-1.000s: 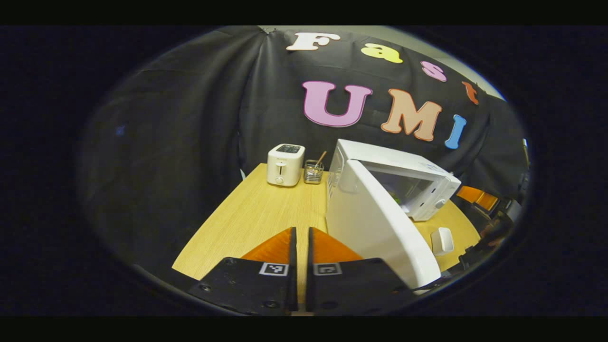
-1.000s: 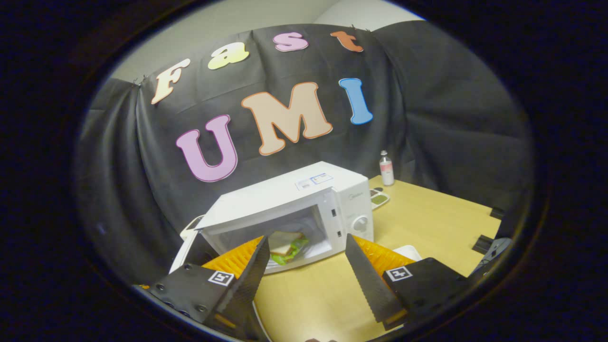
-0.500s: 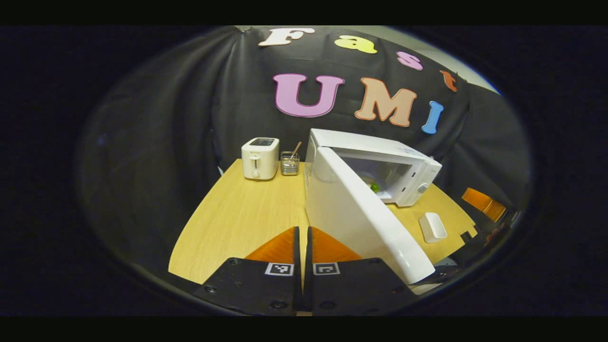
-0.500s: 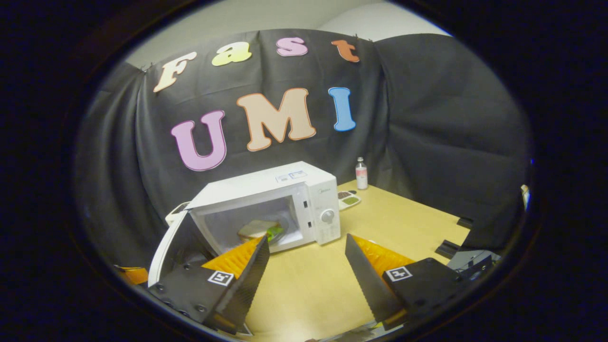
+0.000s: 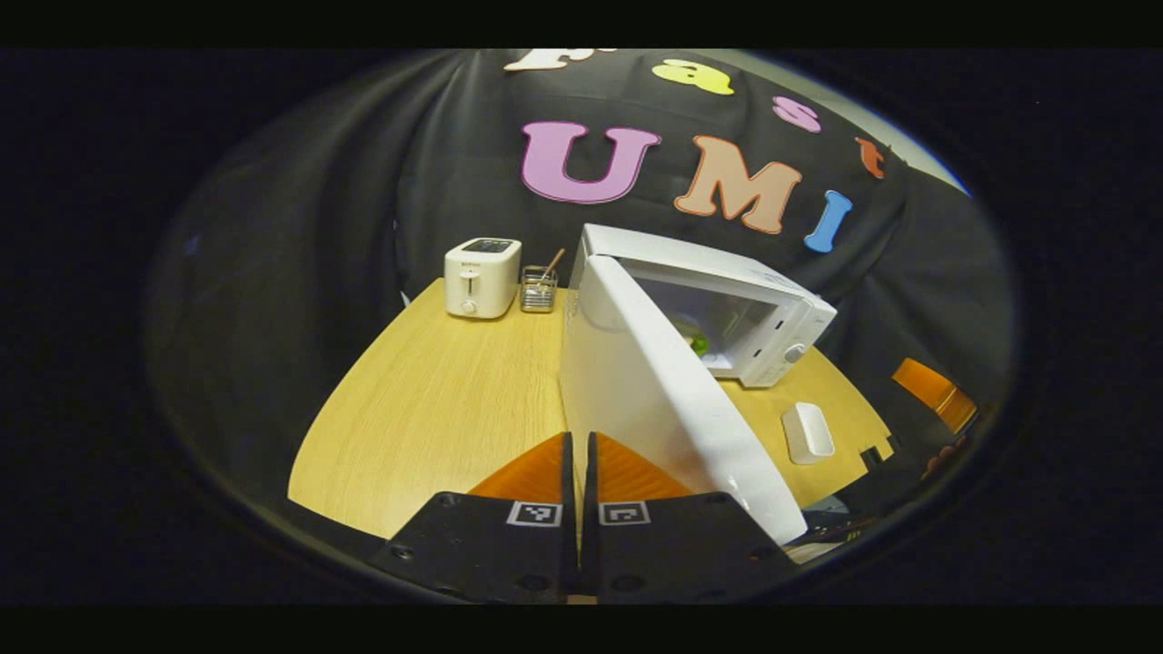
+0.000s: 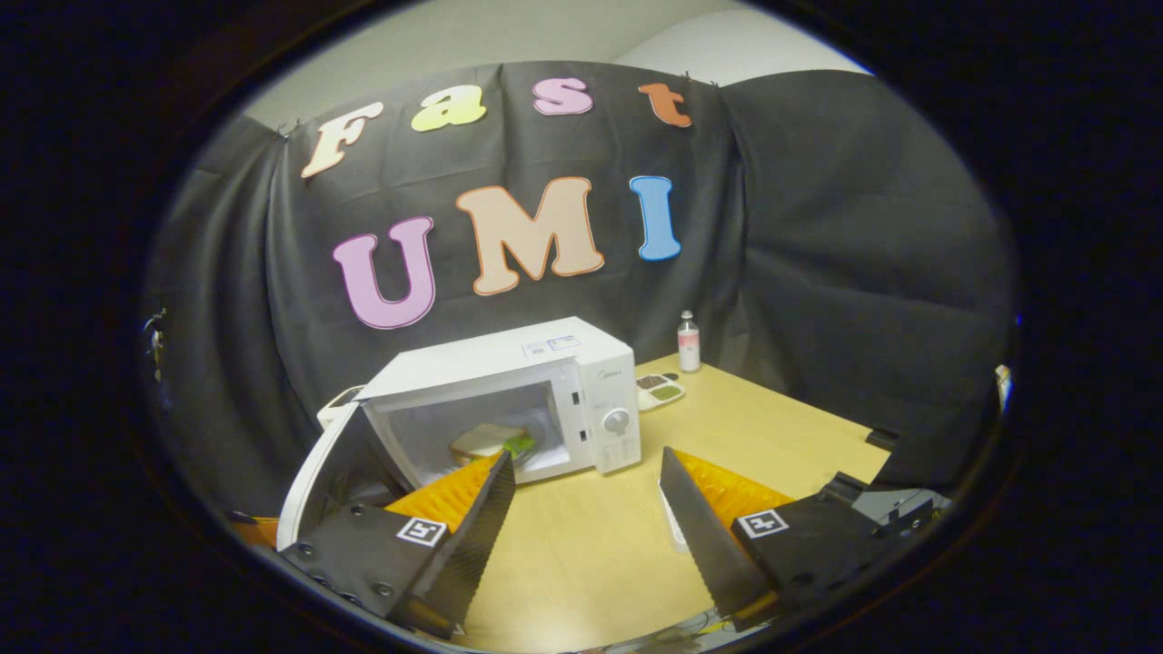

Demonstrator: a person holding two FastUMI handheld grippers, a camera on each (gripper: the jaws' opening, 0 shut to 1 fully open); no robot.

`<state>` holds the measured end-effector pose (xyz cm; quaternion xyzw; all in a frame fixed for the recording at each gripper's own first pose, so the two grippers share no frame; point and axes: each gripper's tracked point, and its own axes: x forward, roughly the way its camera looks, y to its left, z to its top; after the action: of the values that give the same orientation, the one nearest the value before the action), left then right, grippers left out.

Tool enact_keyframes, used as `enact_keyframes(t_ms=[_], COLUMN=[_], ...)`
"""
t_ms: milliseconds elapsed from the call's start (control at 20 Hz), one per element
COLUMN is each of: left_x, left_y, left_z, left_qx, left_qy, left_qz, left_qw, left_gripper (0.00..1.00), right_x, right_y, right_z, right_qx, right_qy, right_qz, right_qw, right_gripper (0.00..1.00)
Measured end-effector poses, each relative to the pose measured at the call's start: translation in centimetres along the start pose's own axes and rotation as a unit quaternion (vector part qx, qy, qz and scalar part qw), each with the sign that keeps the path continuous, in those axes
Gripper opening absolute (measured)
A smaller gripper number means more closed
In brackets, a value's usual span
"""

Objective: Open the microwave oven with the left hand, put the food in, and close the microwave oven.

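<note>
Black screwed bodies with square tags on left gripper (image 5: pixel 579 454), right gripper (image 6: pixel 586 472)

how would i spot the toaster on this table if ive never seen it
Find the white microwave with its door swung open. Just past its hinge side, by the black cloth, stands the toaster: a white box, next to a small wire holder.

One microwave oven (image 6: pixel 509 400), one sandwich (image 6: pixel 491 441), one toaster (image 5: pixel 482 277), one utensil holder (image 5: pixel 539 289), one bottle (image 6: pixel 689 341), one white tray (image 5: pixel 808 432) and one two-compartment dish (image 6: pixel 661 389) are counted on one table (image 5: pixel 436 409).
</note>
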<state>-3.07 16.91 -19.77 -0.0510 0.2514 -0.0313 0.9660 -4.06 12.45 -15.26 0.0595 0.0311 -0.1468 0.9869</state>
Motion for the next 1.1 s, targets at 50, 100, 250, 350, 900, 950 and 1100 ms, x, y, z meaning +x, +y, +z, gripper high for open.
enact_keyframes(t_ms=[50, 100, 250, 350, 900, 950, 1100], left_x=[0.1, 0.1, 0.3, 0.5, 2.2, 2.4, 3.1], left_y=[-0.1, -0.1, -0.6, -1.2, -8.6, -9.3, -11.3], left_z=[0.0, 0.1, 0.1, -0.2, 0.5, 0.6, 0.8], left_qx=[-0.008, -0.014, -0.029, -0.035, -0.008, -0.005, 0.0], left_qy=[-0.001, -0.001, -0.004, -0.002, -0.025, -0.028, -0.031], left_qz=[0.006, 0.015, 0.036, 0.049, 0.063, 0.063, 0.061], left_qw=[1.0, 1.0, 0.999, 0.998, 0.998, 0.998, 0.998], left_gripper=[0.01, 0.01, 0.01, 0.01, 0.01, 0.0, 0.01], right_x=[0.3, 0.6, 1.9, 2.7, 7.0, 7.3, 8.5], right_y=[-0.5, -1.1, -2.6, -3.5, -7.9, -8.3, -9.5], right_z=[0.0, -0.1, -0.6, -0.3, 2.7, 2.9, 3.6], right_qx=[0.0, -0.001, 0.002, 0.003, -0.016, -0.017, -0.017], right_qy=[0.004, 0.01, 0.034, 0.038, 0.024, 0.022, 0.016], right_qz=[0.001, 0.0, 0.007, 0.011, 0.051, 0.055, 0.063], right_qw=[1.0, 1.0, 0.999, 0.999, 0.998, 0.998, 0.998], right_gripper=[0.92, 0.92, 1.0, 0.91, 0.99, 0.91, 0.91])
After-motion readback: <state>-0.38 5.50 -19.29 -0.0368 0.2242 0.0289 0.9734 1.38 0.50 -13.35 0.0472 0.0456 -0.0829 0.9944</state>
